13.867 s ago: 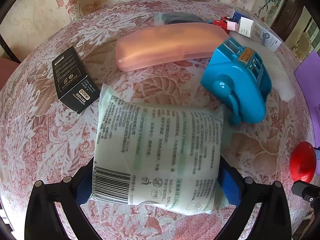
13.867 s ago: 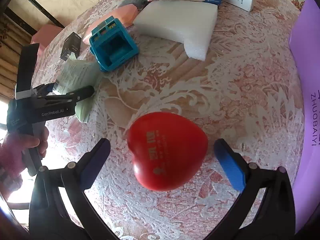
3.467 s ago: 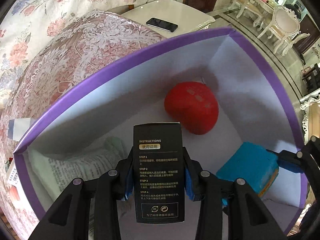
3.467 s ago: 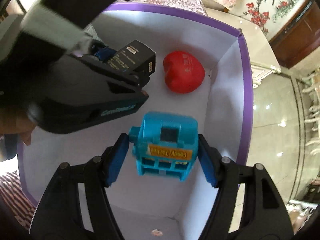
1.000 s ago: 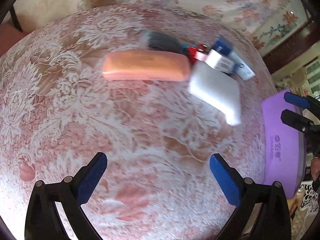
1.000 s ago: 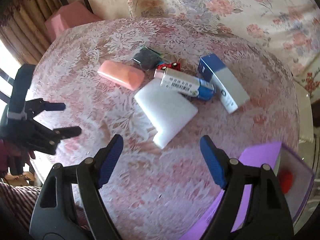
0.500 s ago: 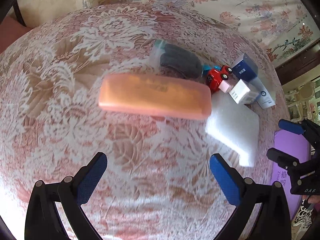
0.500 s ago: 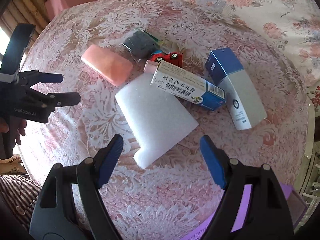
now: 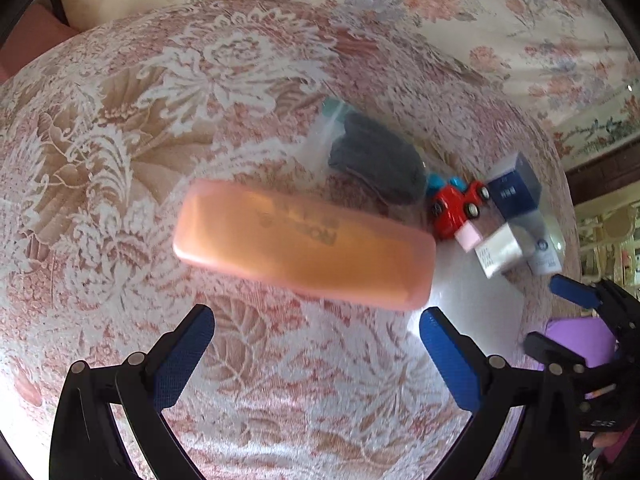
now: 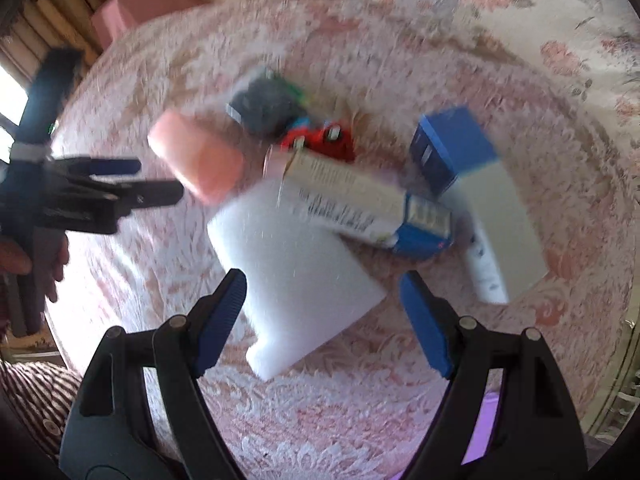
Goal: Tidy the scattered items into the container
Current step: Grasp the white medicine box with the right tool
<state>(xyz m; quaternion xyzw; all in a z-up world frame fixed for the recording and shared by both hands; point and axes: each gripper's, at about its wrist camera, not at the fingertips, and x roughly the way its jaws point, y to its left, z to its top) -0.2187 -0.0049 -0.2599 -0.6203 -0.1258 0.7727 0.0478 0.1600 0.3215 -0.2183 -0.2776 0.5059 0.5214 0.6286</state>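
1. The left gripper (image 9: 316, 322) has its jaws wide apart and empty, just short of the orange case (image 9: 304, 242) on the lace tablecloth (image 9: 120, 160); half a second ago the case sat farther ahead and looked smaller.
2. The right gripper (image 10: 322, 284) is also spread and empty, its blue pads flanking the near end of the white foam block (image 10: 292, 272), closer than before.
3. Beyond lie the dark pouch (image 9: 374, 160), the red toy car (image 9: 456, 208) and two cartons (image 10: 360, 200), clustered and touching.
4. Only a corner of the purple container (image 9: 580, 338) shows, at the table's right edge.
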